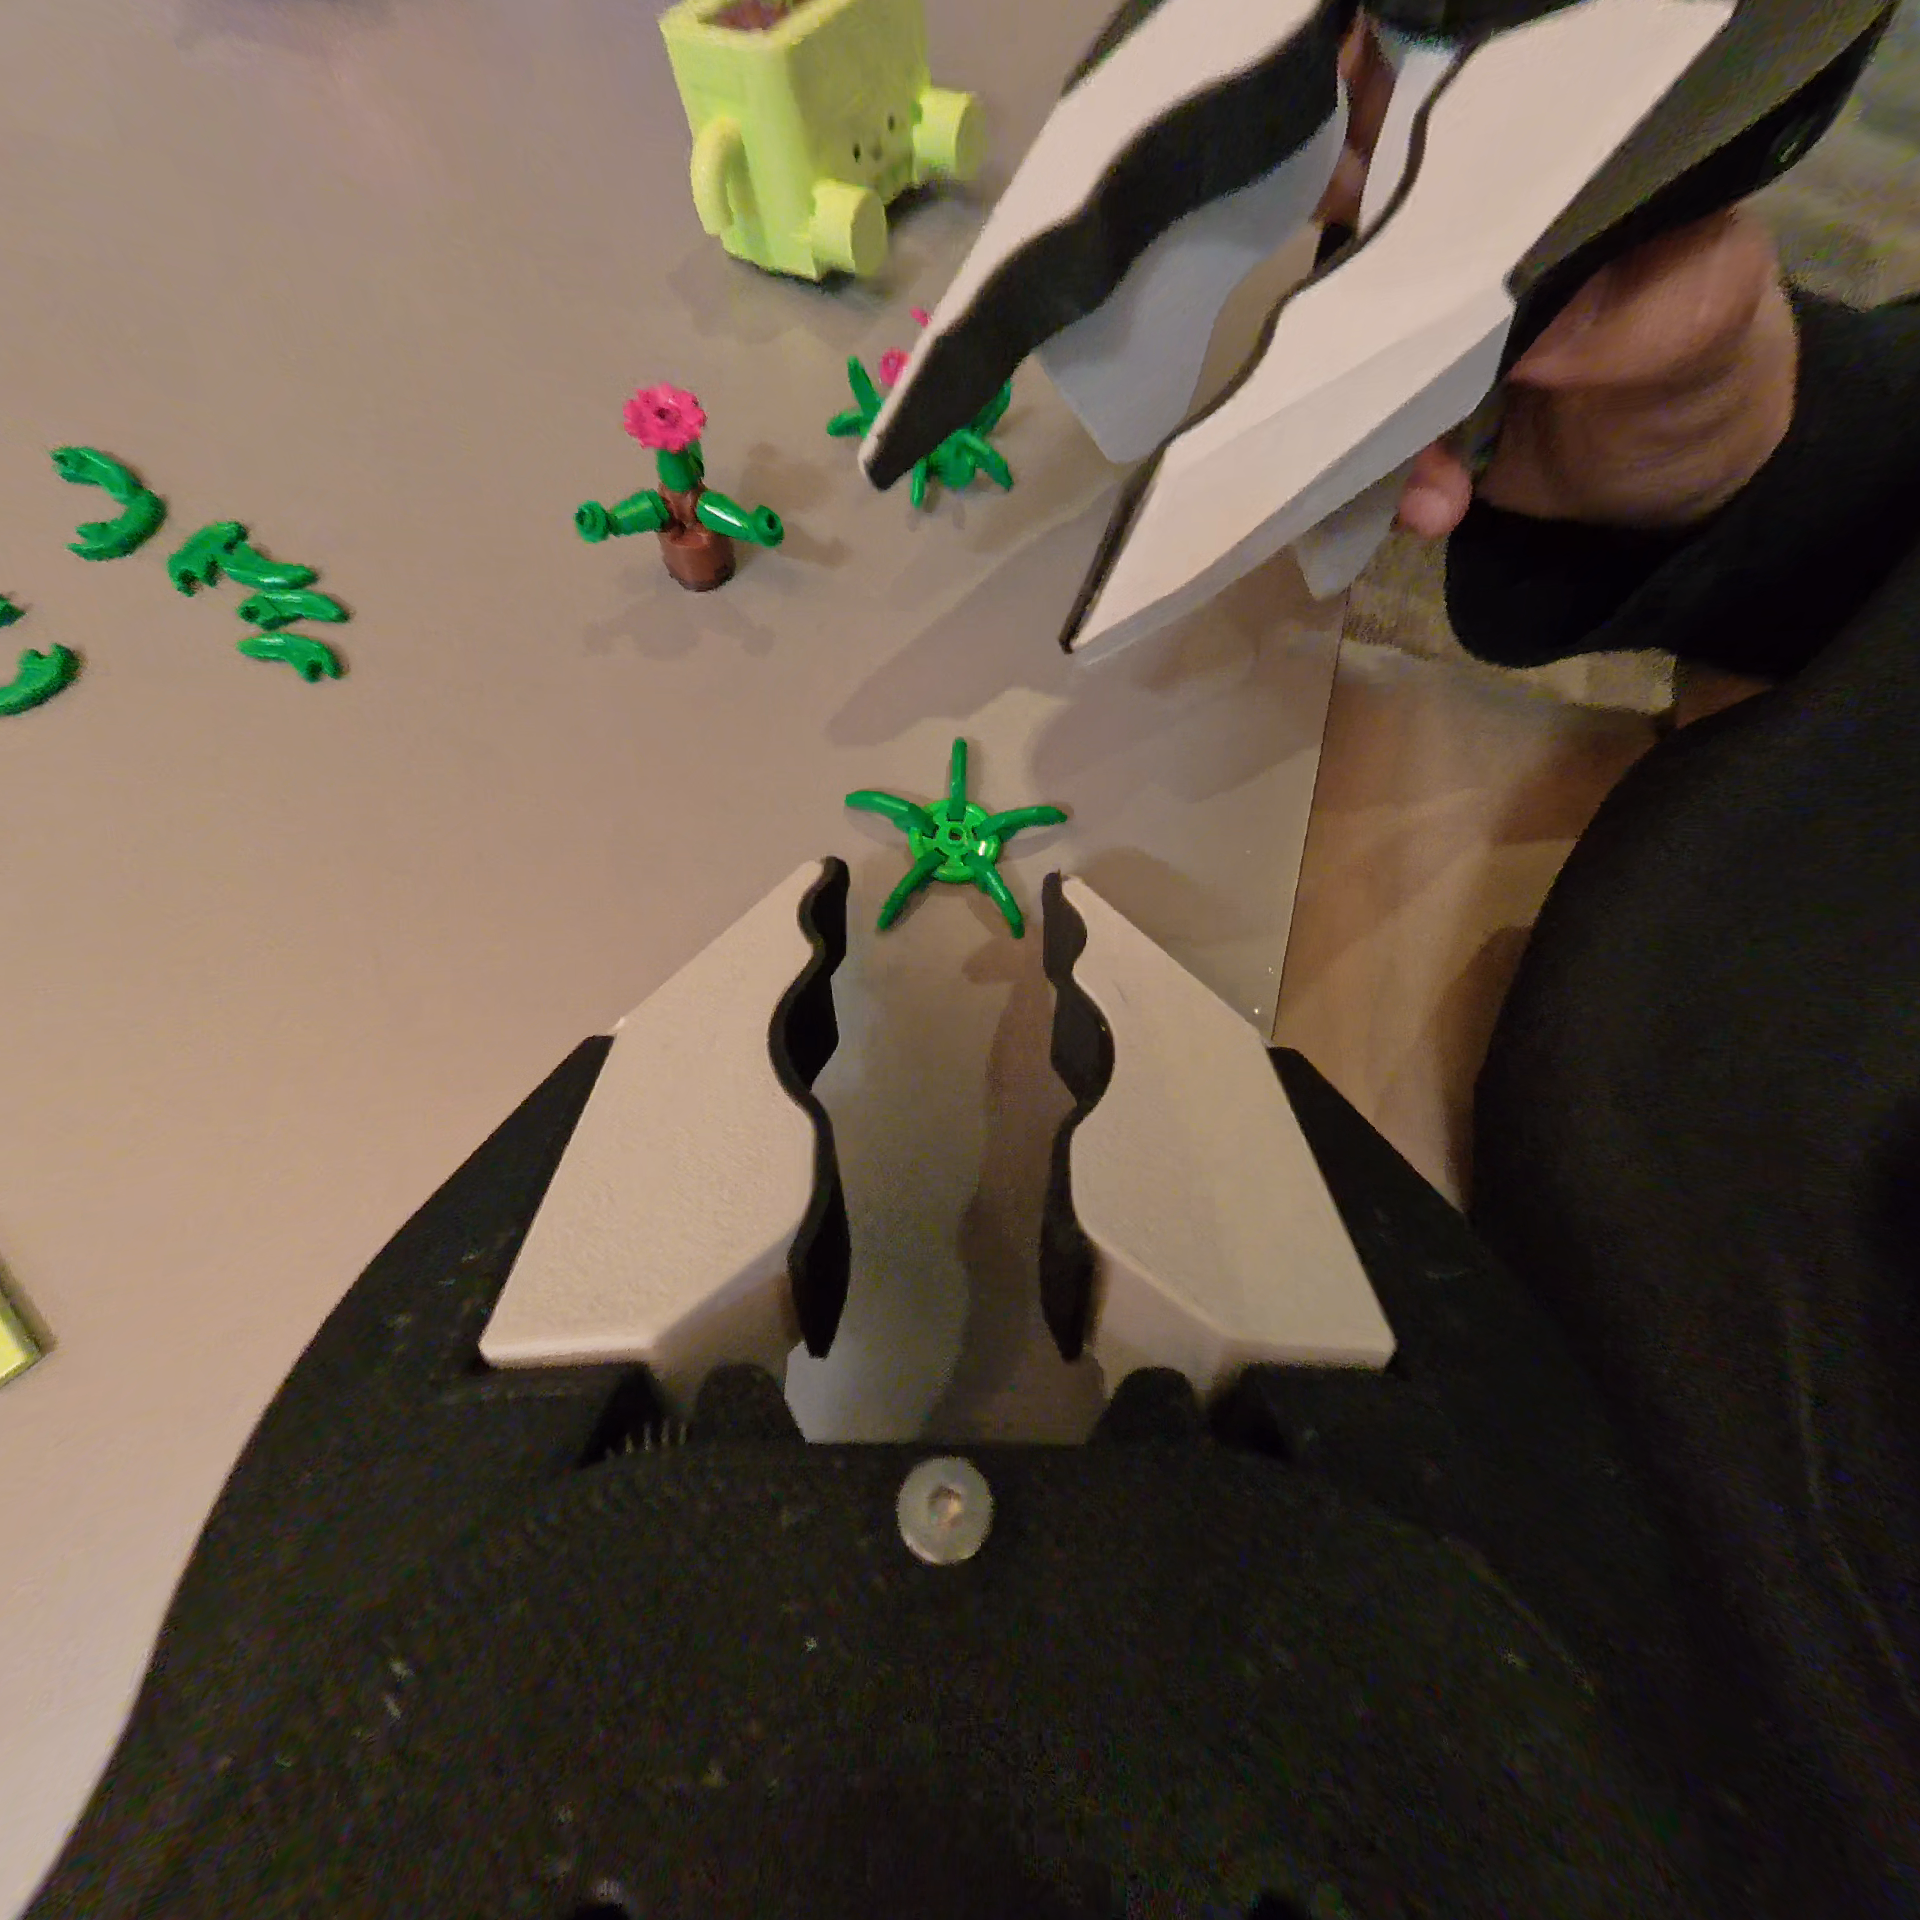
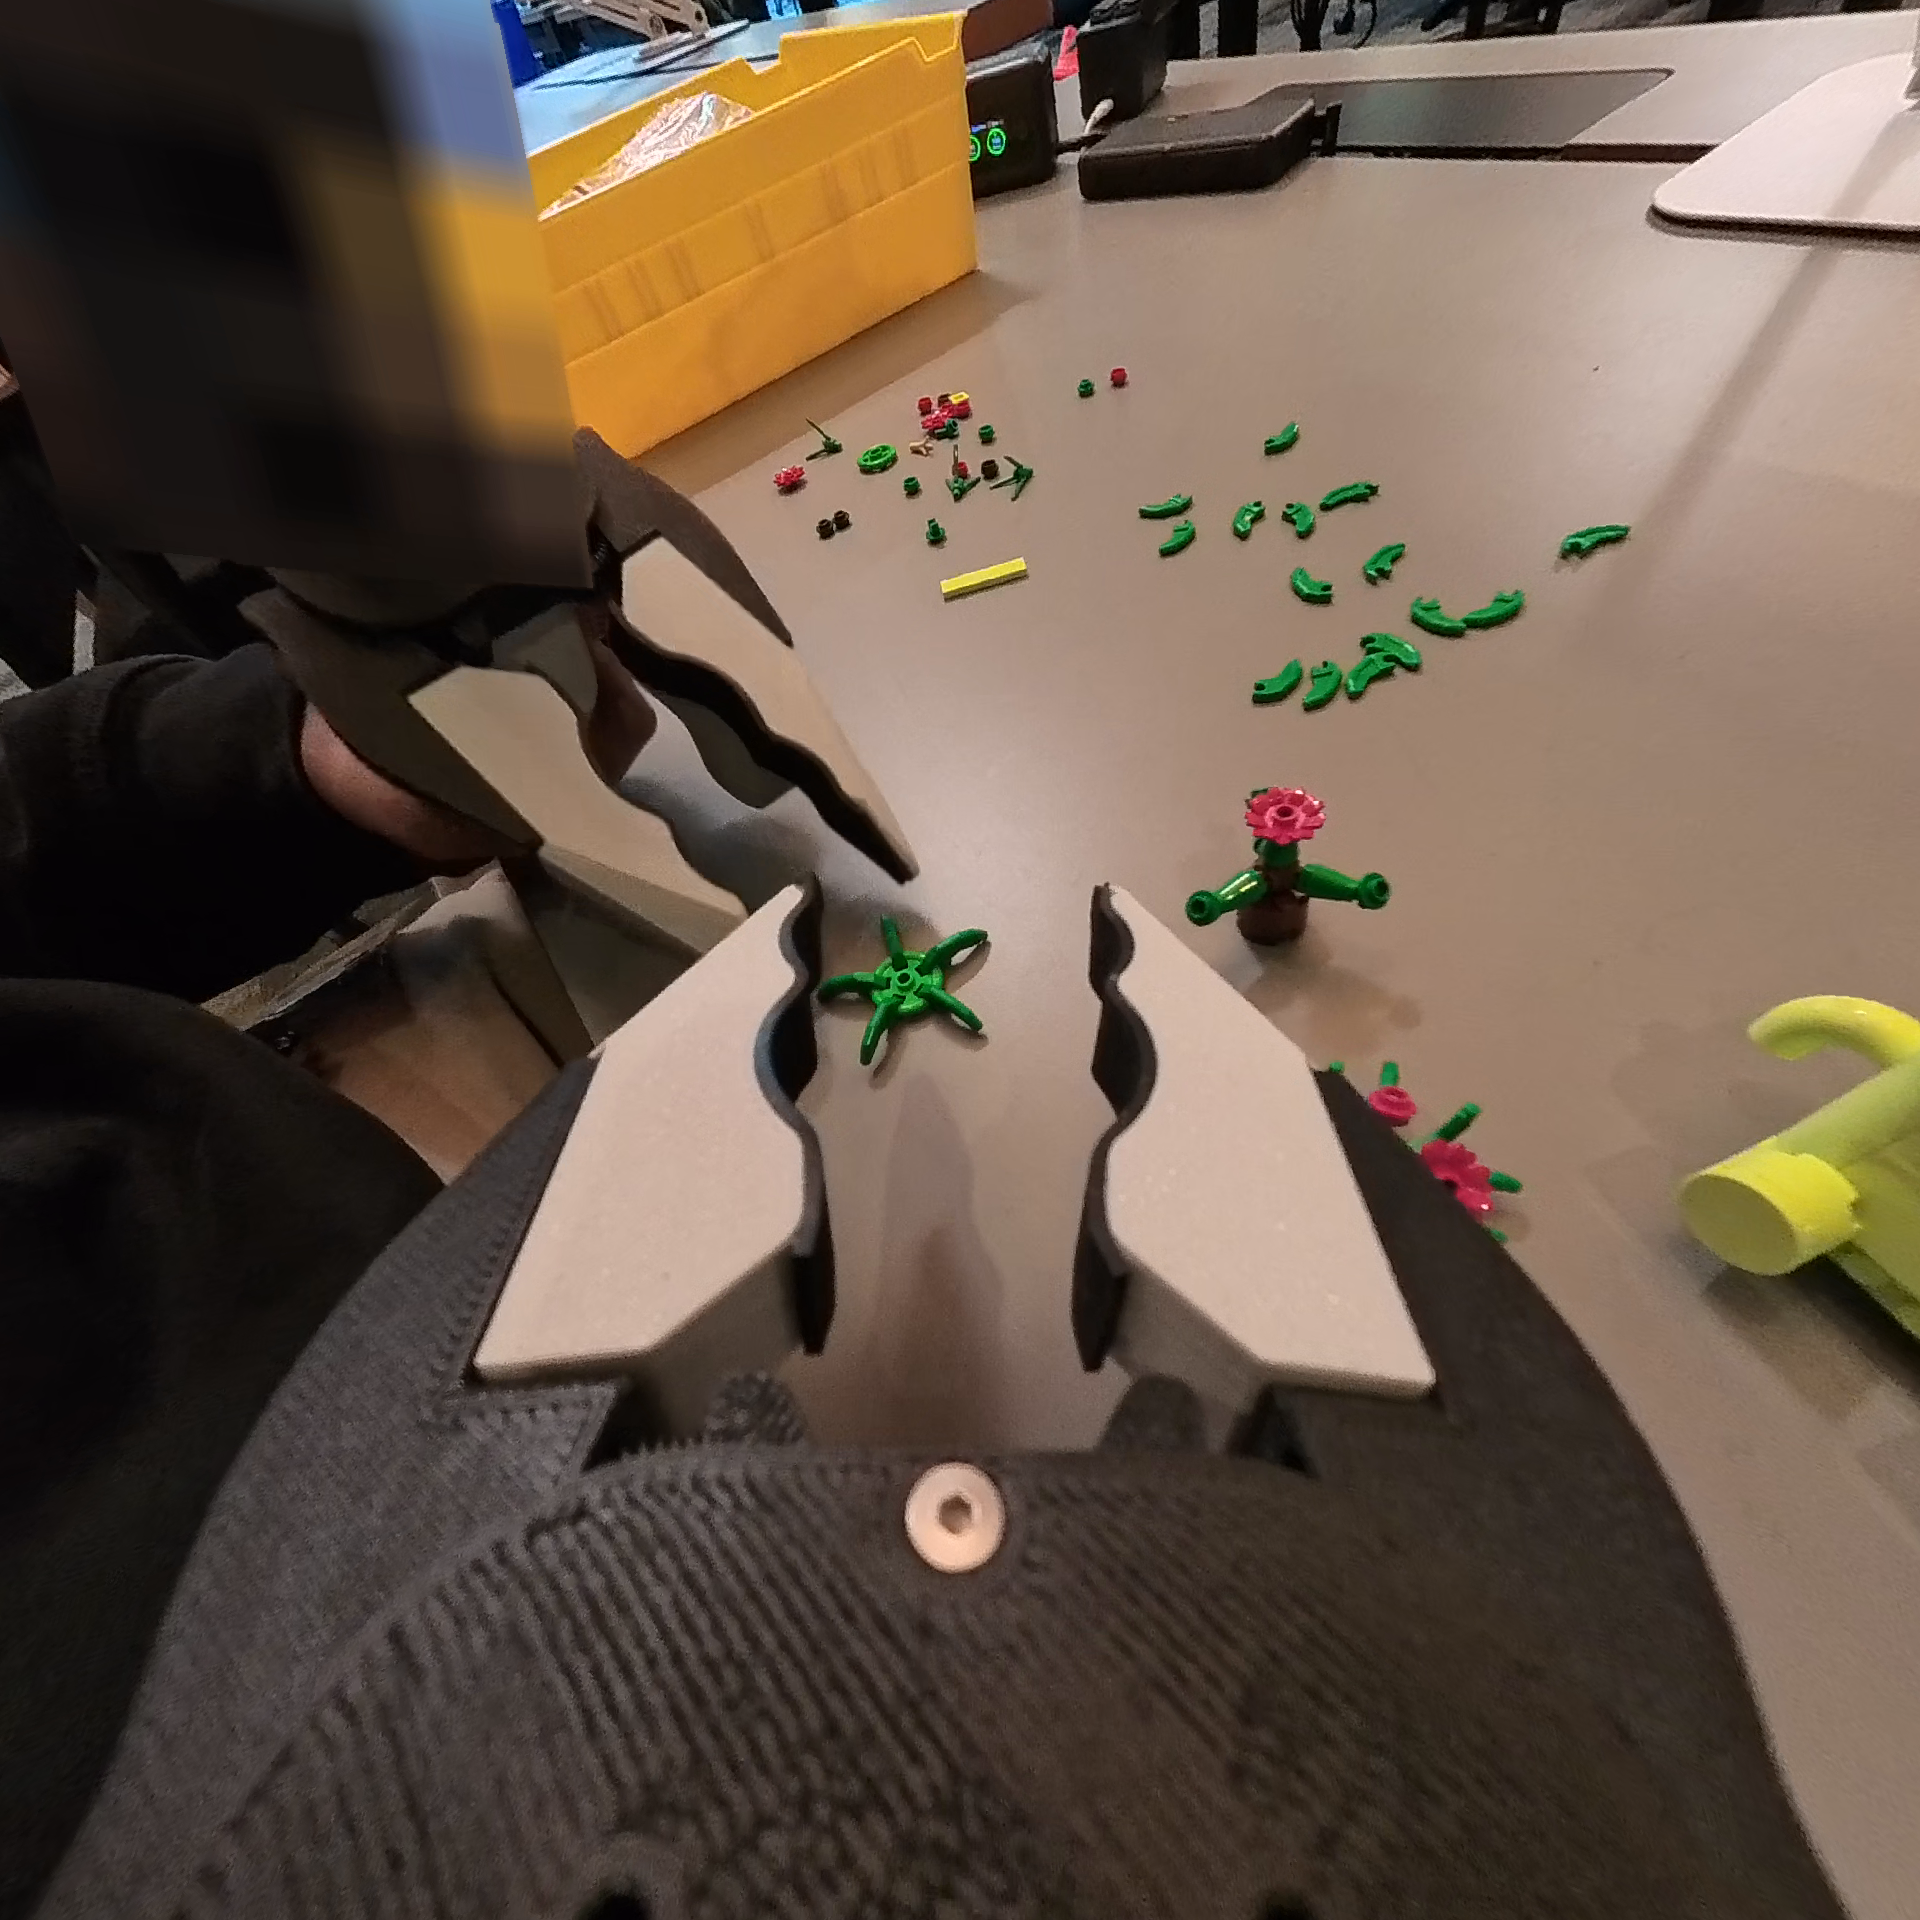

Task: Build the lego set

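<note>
Nearest the lens in each wrist view sits that claw's own black textured body with two grey wavy-edged fingers. Both the left claw [image 1: 945, 883] and the right claw [image 2: 954, 902] stand parted with nothing between the fingers, hovering over the grey counter [image 2: 1558, 416]. One big yellow plastic bin [image 2: 769, 229] stands at the far edge. One lime-green printed pot figure [image 1: 821, 135] with stubby round legs stands farther along the counter. One small brick flower with a brown base, two green side arms and a pink bloom [image 2: 1286, 873] stands upright. One flat green five-leaf rosette [image 1: 954, 833] lies just beyond the left claw's tips, near the counter's edge. Loose curved green leaf pieces [image 2: 1351, 665] lie scattered well apart from it; their exact count is unclear.
</note>
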### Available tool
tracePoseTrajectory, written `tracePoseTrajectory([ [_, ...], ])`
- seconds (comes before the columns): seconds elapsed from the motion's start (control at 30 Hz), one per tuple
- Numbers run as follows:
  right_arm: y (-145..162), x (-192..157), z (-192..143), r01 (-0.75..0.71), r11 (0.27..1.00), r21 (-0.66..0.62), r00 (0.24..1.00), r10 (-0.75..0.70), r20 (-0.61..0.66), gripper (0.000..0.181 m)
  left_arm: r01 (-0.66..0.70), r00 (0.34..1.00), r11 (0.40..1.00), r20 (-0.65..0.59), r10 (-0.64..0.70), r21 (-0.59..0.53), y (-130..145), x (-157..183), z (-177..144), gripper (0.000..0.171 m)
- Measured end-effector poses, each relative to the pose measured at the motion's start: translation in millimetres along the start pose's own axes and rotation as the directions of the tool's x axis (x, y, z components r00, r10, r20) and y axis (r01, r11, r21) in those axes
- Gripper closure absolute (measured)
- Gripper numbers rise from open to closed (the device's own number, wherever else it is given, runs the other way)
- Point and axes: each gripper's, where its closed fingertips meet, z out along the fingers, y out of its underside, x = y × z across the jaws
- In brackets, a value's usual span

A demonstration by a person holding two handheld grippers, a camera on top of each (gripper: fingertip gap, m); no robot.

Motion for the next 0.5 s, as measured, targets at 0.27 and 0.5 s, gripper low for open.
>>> tracePoseTrajectory([
  [0.27, -5.3, 1.5, -3.7, -0.039, 0.998, 0.04, 0.999, 0.039, 0.017, 0.131, 0.056, 0.998, 0.997, 0.0, -0.056, 0.05, -5.7, -9.4, -5.7, 0.134],
  [0.5, -5.3, 5.5, -3.6, -0.069, 0.997, 0.04, 0.998, 0.069, 0.011, 0.131, -0.005, 1.0, 1.0, 0.026, 0.006, -0.031, 2.9, -5.6, 2.7, 0.135],
])
